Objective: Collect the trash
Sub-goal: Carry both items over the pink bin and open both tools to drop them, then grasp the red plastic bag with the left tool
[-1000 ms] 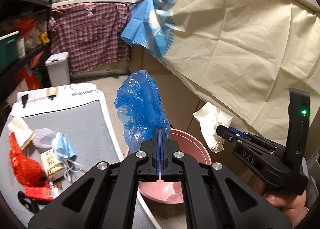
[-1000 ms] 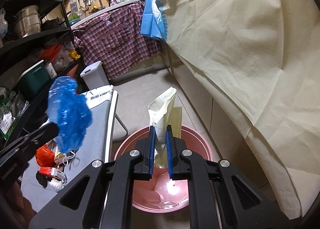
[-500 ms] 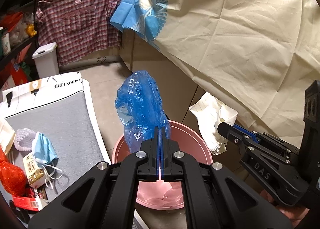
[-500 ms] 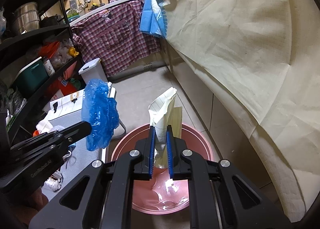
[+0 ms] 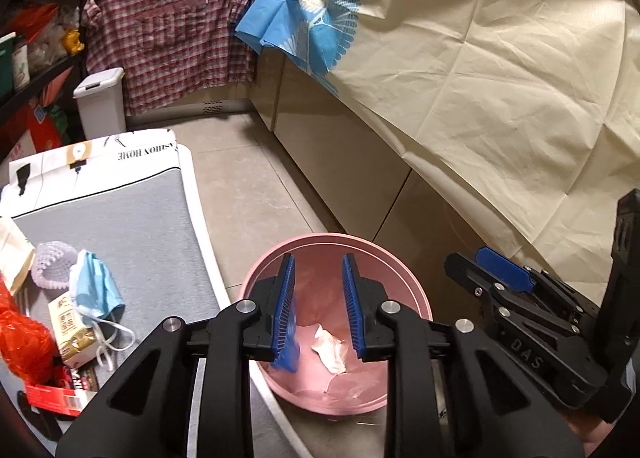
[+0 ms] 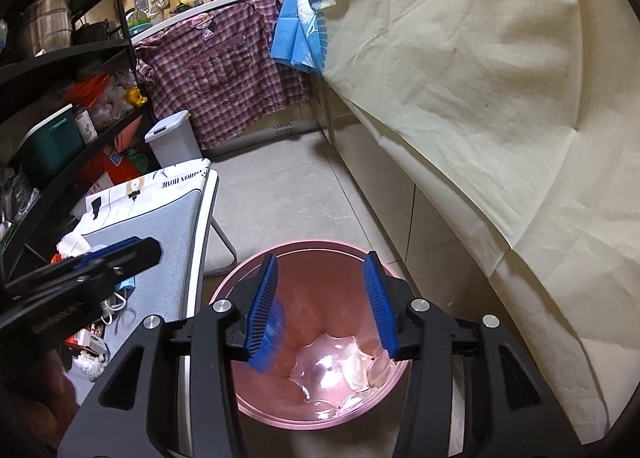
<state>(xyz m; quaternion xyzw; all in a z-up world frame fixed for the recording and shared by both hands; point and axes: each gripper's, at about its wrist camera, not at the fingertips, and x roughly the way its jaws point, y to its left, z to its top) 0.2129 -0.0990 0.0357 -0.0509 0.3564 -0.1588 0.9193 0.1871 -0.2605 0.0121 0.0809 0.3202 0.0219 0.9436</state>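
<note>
Two black grippers with blue ribbed pads hang apart over a round pink plastic basin.

Left gripper (image 5: 318, 298) and right gripper (image 6: 322, 298) have just been opening, nothing between the jaws. Crumpled white paper (image 5: 330, 350) and a blue plastic scrap (image 5: 289, 358) lie in the basin (image 5: 416, 298), lower centre. Farther left, a blue face mask (image 5: 94, 286) rests on the grey board (image 5: 120, 217).

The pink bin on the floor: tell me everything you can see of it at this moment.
The pink bin is a round, open-topped tub of glossy plastic. It stands upright on the tiled floor, between the grey-topped table and the cream-draped cabinets. Inside lie a crumpled white paper and a scrap of blue plastic near the left wall, apparently over a clear liner. Both grippers hang open above it; neither touches it.
</note>
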